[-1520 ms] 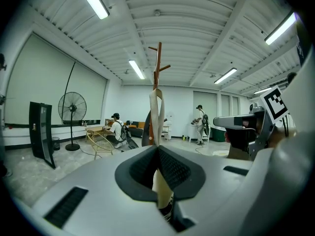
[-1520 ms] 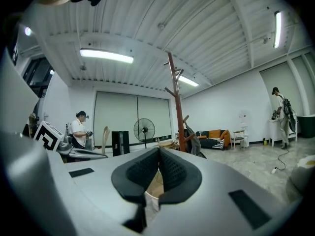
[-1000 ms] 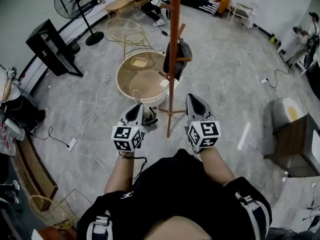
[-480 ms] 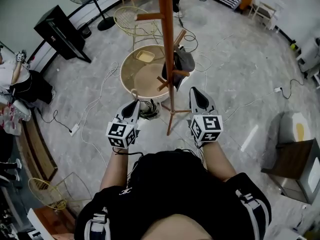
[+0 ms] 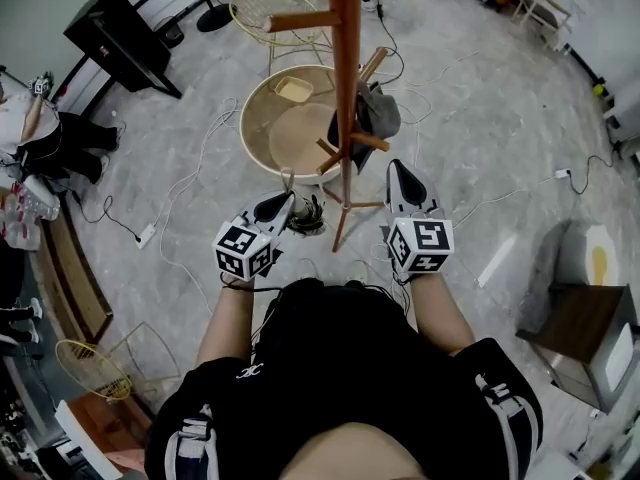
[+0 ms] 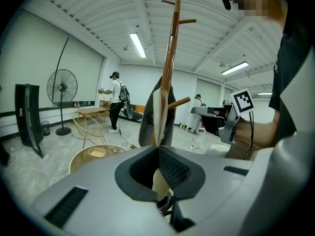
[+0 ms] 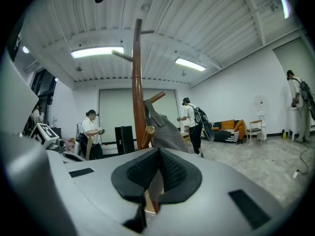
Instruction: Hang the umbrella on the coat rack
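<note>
The brown wooden coat rack (image 5: 346, 78) stands just ahead of me, its foot on the floor between my two grippers. A folded grey umbrella (image 5: 373, 116) hangs from one of its low pegs; it shows beside the pole as the grey umbrella (image 6: 160, 109) in the left gripper view and the grey umbrella (image 7: 165, 129) in the right gripper view. My left gripper (image 5: 284, 204) is left of the rack's foot, jaws shut with nothing in them. My right gripper (image 5: 400, 172) is to the right of it, also shut and empty. Neither touches the umbrella.
A round beige tub table (image 5: 258, 118) stands behind the rack, a wire chair (image 5: 262, 13) beyond it. Cables run over the grey floor (image 5: 480, 138). A black speaker (image 5: 110, 33) is far left, a wooden side table (image 5: 575, 328) at right. People (image 6: 116, 102) stand in the background.
The rack and the round table have drawn closer and lower in the head view. Both grippers stay shut and empty on either side of the rack's foot.
</note>
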A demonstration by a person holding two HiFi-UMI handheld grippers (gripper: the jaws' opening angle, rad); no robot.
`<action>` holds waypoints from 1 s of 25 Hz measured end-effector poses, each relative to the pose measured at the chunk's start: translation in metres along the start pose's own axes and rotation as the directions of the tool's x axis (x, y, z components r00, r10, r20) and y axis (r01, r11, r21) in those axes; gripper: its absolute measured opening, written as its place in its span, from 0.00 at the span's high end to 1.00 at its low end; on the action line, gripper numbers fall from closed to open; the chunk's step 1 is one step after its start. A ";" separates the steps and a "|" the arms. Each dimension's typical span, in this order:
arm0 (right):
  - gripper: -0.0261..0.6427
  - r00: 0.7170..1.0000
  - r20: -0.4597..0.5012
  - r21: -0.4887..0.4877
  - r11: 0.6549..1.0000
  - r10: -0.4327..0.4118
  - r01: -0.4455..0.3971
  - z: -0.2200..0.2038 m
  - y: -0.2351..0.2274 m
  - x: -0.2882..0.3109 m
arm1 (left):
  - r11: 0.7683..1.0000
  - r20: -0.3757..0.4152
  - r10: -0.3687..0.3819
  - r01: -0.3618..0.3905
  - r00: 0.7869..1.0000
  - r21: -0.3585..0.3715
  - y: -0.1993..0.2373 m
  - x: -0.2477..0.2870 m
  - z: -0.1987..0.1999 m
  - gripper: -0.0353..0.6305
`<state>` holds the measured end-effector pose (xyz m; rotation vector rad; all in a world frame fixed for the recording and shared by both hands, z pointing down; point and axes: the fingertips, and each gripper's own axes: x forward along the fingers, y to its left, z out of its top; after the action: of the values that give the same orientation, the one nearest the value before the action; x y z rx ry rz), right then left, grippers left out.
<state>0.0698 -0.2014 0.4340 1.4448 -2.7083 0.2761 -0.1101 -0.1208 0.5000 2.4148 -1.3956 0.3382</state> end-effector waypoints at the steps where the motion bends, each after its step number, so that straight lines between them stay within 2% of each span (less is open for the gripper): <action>1: 0.94 1.000 -0.004 -0.002 1.000 -0.007 0.007 -0.001 0.000 0.001 | 1.000 -0.008 -0.022 0.022 1.000 -0.001 0.000 0.003 -0.002 0.92; 5: 0.94 0.999 -0.008 -0.007 0.999 -0.047 0.047 -0.004 -0.002 0.005 | 0.994 -0.045 -0.105 0.106 0.993 0.020 0.000 0.017 -0.008 0.92; 11: 0.94 0.993 -0.032 -0.008 0.993 -0.114 0.114 -0.016 -0.006 0.005 | 0.981 -0.079 -0.190 0.193 0.979 0.037 0.006 0.038 -0.015 0.92; 25: 0.94 0.967 -0.067 -0.006 0.969 -0.247 0.247 -0.026 -0.028 -0.009 | 0.951 -0.161 -0.303 0.310 0.939 0.020 0.004 0.077 -0.040 0.92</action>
<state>0.0972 -0.2049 0.4624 1.7188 -2.4420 0.3076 -0.0772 -0.1680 0.5655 2.5295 -0.9360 0.4709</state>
